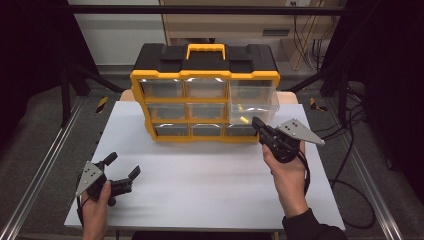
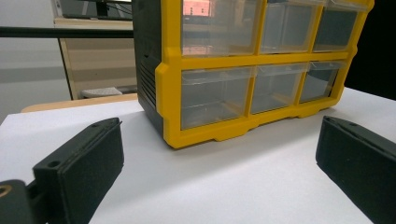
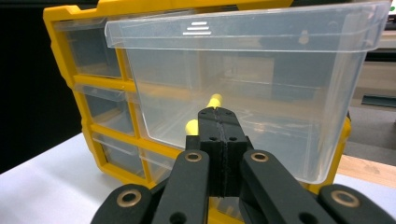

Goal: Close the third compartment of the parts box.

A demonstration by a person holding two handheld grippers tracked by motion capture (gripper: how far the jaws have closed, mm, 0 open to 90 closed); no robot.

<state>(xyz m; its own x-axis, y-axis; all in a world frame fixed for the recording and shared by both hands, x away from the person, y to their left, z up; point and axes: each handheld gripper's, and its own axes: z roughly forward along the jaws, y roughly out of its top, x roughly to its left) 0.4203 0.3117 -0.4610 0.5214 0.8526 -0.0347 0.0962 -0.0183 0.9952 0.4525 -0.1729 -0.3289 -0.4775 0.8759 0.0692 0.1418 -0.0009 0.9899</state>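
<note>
1. Your left tongs (image 1: pixel 121 167) hung wide open and empty over the near-left of the table (image 1: pixel 210 175), well apart from the organiser (image 1: pixel 205 95); the left gripper view showed both jaws spread, with the organiser's lower bins beyond them.
2. The organiser stood at the table's far edge, and its clear right-hand drawer (image 1: pixel 252 102) was pulled out toward you, a small yellow piece (image 1: pixel 243 119) lying inside.
3. Your right tongs (image 3: pixel 218 122) were pressed shut right at that drawer's front wall; I could not tell whether they pinched anything or just touched the plastic.
4. Risk: pushing off-centre could have jammed the drawer askew, or shoved the whole organiser backward, since nothing braced it.
5. Risk: pulling further could have tipped the drawer out and spilled the yellow piece.
6. Hard to read: the clear walls and the jaws blurred what the yellow piece was, and how many lay there.
</note>
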